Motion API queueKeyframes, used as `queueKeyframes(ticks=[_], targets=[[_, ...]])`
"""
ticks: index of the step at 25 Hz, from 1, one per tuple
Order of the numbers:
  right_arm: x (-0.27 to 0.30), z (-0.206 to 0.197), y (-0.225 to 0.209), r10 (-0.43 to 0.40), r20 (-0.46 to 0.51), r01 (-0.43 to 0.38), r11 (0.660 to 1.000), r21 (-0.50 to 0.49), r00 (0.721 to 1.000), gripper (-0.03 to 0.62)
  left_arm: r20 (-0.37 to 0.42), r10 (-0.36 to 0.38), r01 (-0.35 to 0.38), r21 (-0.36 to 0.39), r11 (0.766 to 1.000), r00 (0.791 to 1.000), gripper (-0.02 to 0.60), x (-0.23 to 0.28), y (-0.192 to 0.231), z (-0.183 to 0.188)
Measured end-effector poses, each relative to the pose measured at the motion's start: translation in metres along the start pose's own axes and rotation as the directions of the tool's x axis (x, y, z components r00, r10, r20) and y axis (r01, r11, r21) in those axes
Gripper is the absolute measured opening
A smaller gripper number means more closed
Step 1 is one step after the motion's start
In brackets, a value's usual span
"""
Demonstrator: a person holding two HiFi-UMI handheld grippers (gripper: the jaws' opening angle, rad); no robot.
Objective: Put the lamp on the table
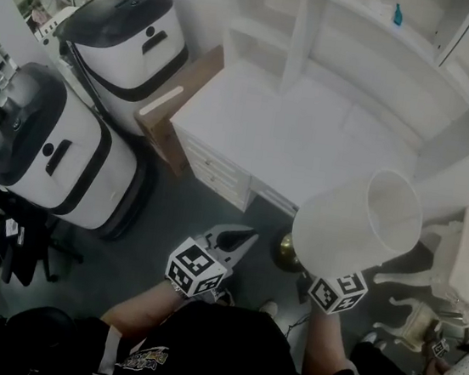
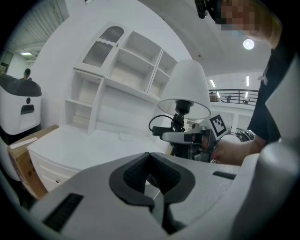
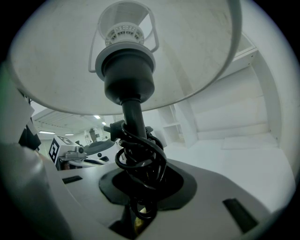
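Head view: overhead, steeply down; surface (image 1: 292, 138) at 12 o'clock.
Left gripper view: low, facing shelves (image 2: 122, 75); lamp (image 2: 186, 89) near, 1 o'clock.
Right gripper view: very close, upward under lamp.
Shared: lamp, surface, shelves.

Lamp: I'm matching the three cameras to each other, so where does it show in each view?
Head view: lamp lower right of centre, shade opening tilted up.
Left gripper view: upper middle, slightly right, upright.
Right gripper view: fills top and centre, seen from beneath the shade.
Shared landmark: the white desk with shelves.
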State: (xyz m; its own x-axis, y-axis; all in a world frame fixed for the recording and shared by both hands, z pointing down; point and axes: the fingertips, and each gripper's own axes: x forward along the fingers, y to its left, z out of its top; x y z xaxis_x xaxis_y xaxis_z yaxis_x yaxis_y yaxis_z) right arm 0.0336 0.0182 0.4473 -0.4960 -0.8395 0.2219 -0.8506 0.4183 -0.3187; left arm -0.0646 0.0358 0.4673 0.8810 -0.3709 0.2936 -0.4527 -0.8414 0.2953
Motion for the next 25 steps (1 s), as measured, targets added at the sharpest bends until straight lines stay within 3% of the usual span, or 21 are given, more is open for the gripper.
queueKeyframes(ticks=[12,25], targets=[[0.031,0.01,0.014,-0.032,0.011,0.032,0.999,-0.015,0.999,0.103,0.012,-0.043,0.042,0.026,0.999,0.999,0.006,-0.016,0.024,0.012],[0.059,0.015,0.013,0.014,-0.006,-0.014,1.0,-0.021,1.0,0.101,0.021,-0.017,0.016,0.02,1.0,1.0,0.006,-0.019,0.04,0.016]])
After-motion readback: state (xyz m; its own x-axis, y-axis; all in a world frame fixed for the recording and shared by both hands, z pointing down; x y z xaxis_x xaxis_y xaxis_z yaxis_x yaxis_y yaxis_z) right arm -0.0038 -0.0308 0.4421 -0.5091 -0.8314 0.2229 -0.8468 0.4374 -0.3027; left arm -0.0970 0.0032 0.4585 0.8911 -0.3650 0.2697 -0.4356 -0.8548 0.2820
